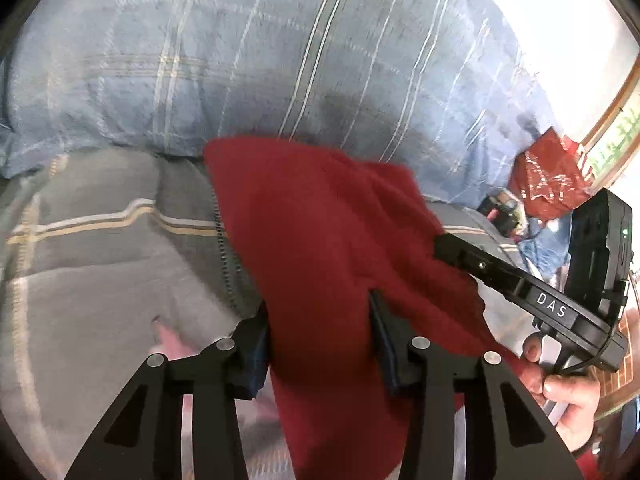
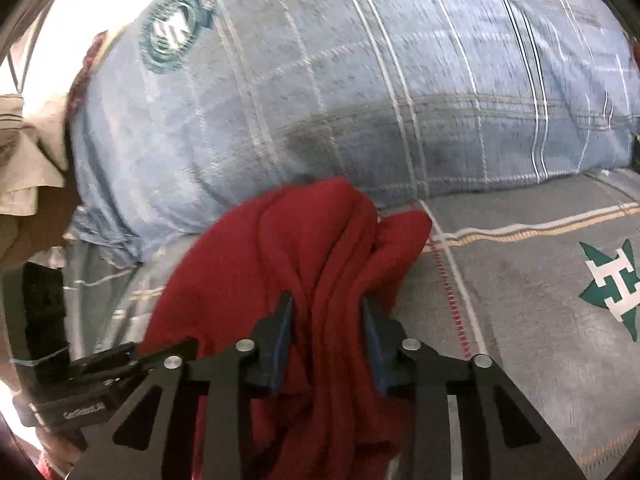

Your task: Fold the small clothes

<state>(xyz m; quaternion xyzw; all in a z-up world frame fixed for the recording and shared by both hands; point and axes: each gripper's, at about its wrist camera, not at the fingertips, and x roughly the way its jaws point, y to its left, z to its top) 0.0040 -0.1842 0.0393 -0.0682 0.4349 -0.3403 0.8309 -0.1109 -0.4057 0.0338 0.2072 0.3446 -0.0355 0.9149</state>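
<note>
A small red knit garment (image 1: 316, 240) hangs between both grippers above a grey plaid bedspread (image 1: 100, 272). My left gripper (image 1: 320, 316) has the red cloth between its blue-padded fingers (image 1: 260, 344). My right gripper (image 2: 328, 312) holds a bunched fold of the same garment (image 2: 304, 240) between its fingers (image 2: 284, 320). In the left wrist view the right gripper (image 1: 448, 246) shows at the right, its tip at the garment's edge, held by a hand (image 1: 560, 384). In the right wrist view the left gripper's body (image 2: 80, 376) shows at the lower left.
A large blue plaid pillow (image 1: 280, 52) lies just behind the garment, also in the right wrist view (image 2: 360, 80). The bedspread (image 2: 520, 280) carries a green and white star emblem (image 2: 612, 288). A red shiny bag (image 1: 552, 176) sits at the right. Beige cloth (image 2: 28, 152) lies at the left.
</note>
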